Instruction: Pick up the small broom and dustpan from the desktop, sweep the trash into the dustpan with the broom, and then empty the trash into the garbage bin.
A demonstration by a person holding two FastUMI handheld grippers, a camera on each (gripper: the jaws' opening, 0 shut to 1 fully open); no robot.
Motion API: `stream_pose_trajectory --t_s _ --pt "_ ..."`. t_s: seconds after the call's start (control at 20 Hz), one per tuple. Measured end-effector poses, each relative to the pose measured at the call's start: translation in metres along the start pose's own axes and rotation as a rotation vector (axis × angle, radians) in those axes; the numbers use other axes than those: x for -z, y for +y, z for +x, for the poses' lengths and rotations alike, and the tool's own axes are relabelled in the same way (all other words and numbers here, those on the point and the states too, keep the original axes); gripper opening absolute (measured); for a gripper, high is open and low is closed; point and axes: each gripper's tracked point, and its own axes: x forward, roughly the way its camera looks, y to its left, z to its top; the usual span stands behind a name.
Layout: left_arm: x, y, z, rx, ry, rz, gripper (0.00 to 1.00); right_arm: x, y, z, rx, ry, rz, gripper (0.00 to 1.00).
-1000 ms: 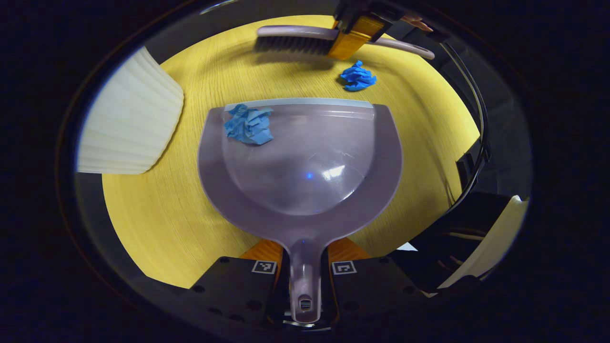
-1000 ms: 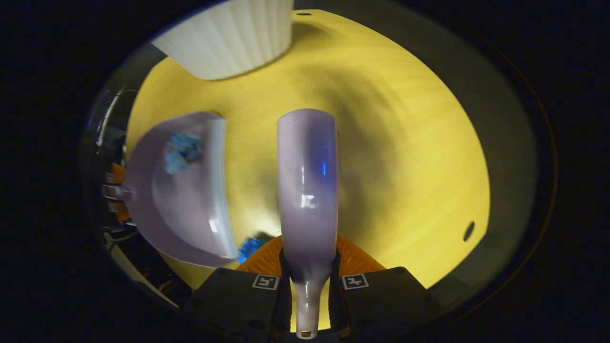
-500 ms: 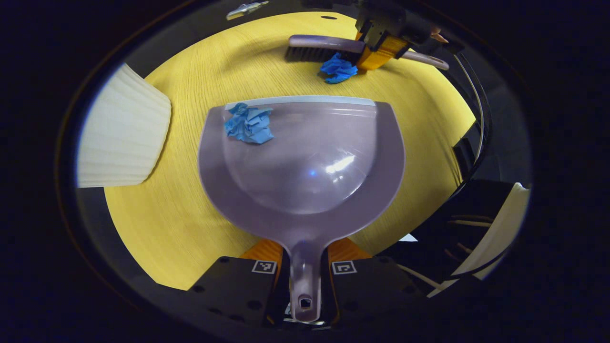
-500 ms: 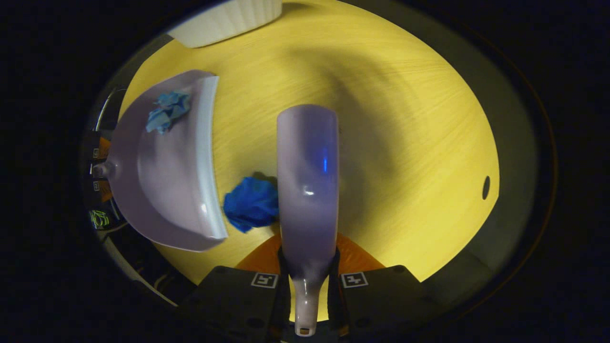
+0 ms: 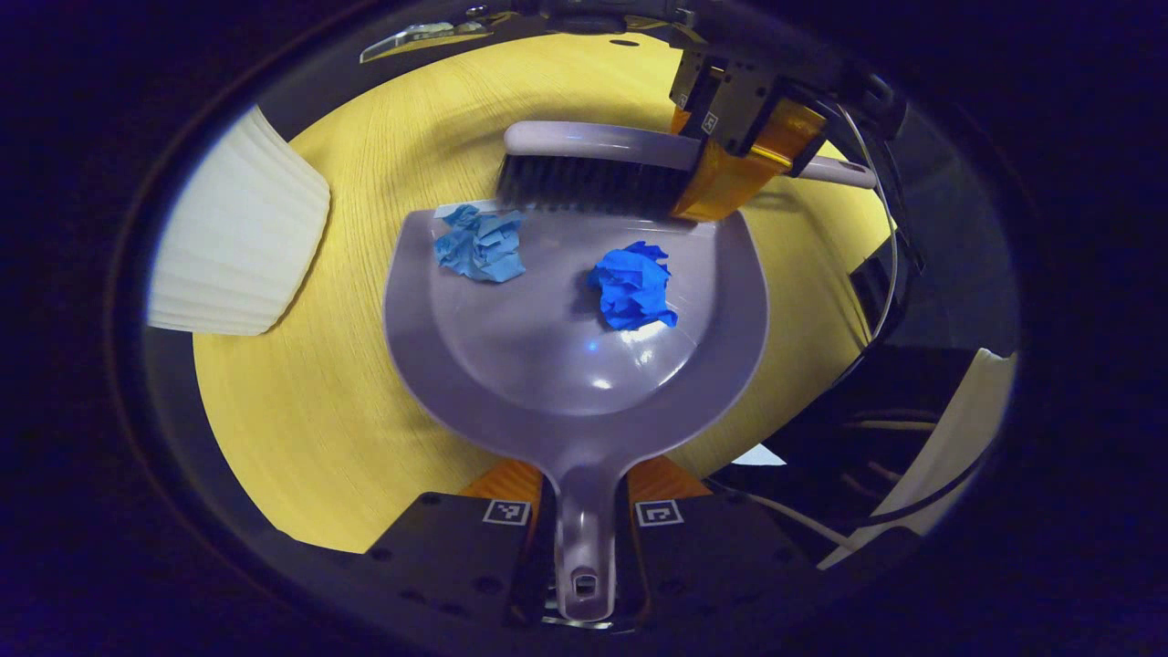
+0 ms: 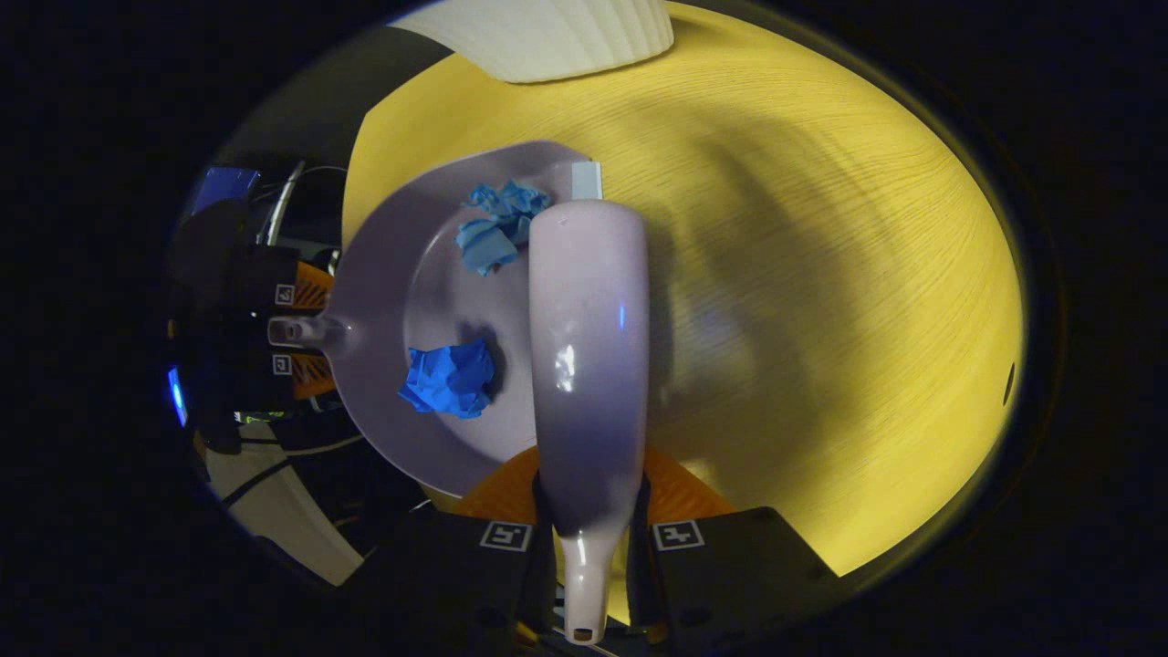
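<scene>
Dark blue wad [image 5: 633, 286] now inside dustpan [image 5: 730, 301]

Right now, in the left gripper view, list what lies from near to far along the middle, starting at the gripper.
left gripper → dustpan handle → dark blue paper ball in the pan → broom bristles at the pan's front lip → yellow tabletop

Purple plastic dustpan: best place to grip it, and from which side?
Grip the purple plastic dustpan by its narrow handle stub, approaching from the handle end, opposite the open lip. The stub fits between two fingers; the wide, shallow bowl does not. The left tool is already shut on it that way, leaving the lip free for the broom.
</scene>
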Motion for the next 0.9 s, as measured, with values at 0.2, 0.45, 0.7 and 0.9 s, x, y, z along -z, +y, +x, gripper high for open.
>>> stream_pose_trajectory --t_s 0.2,0.45,0.7,0.9 --pt "-0.001 -0.007 -0.012 -0.007 -0.106 -0.067 0.27 -0.008 -0.008 -0.027 0.104 -0.232 0.062 0.34" --pt "-0.002 -0.027 -0.047 -0.036 -0.363 -0.218 0.25 -0.021 0.010 -0.140 0.076 -0.758 0.281 0.33" --pt "-0.020 -0.004 -0.108 -0.171 -0.597 -0.210 0.25 -0.007 -0.031 -0.241 0.137 -1.215 0.423 0.33" --pt "-0.036 0.060 -0.156 -0.331 -0.666 -0.191 0.25 0.027 -0.068 -0.284 0.194 -1.361 0.467 0.32"
